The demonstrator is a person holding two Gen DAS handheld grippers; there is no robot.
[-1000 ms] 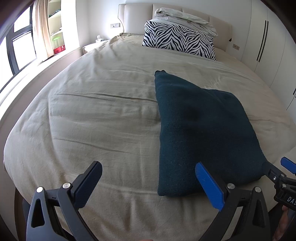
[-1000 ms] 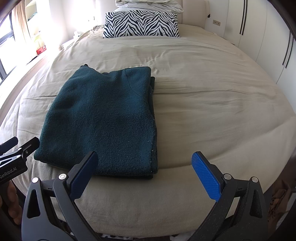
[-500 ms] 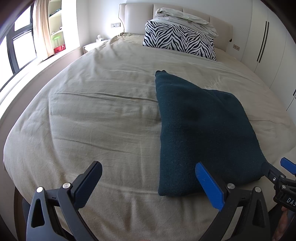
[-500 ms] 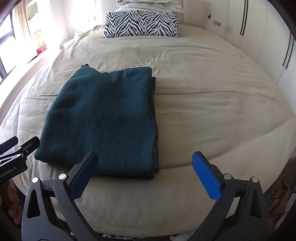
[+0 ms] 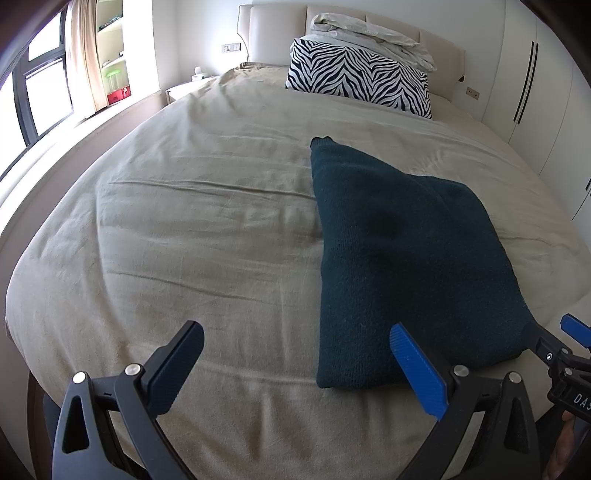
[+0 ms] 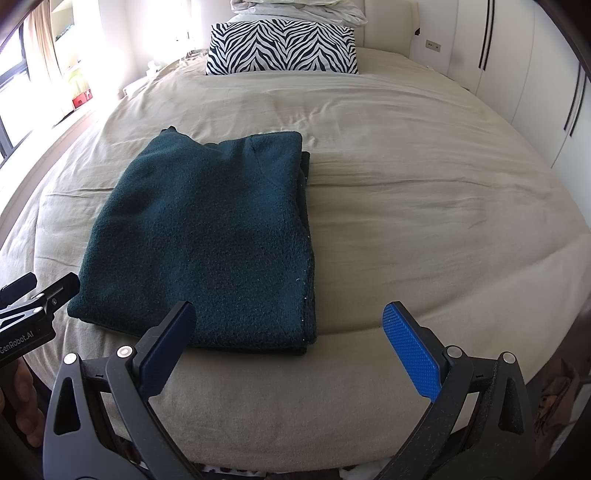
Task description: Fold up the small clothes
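The folded dark teal fleece (image 6: 207, 236) lies flat on the bed (image 6: 406, 206), near the foot edge and left of the bed's middle. Its layers stack unevenly along the right side, where a lower layer peeks out past the top one. Its near edge sits close to the rounded foot edge of the bed, and one pointed corner sticks out at the far left.

The right gripper (image 6: 291, 345) hovers above the foot edge, just right of the fleece's near right corner, its jaws wide apart and holding nothing. The left gripper (image 5: 295, 369) hangs over the fleece's near left corner, jaws also spread wide and empty; its right finger (image 5: 417, 373) overlaps the fleece in view, though contact cannot be told.

Wide bare bedding stretches on both sides of the fleece and beyond it. Far past the fleece, a zebra pillow (image 6: 282, 48) leans at the headboard with crumpled pale bedding (image 5: 369, 35) on top.
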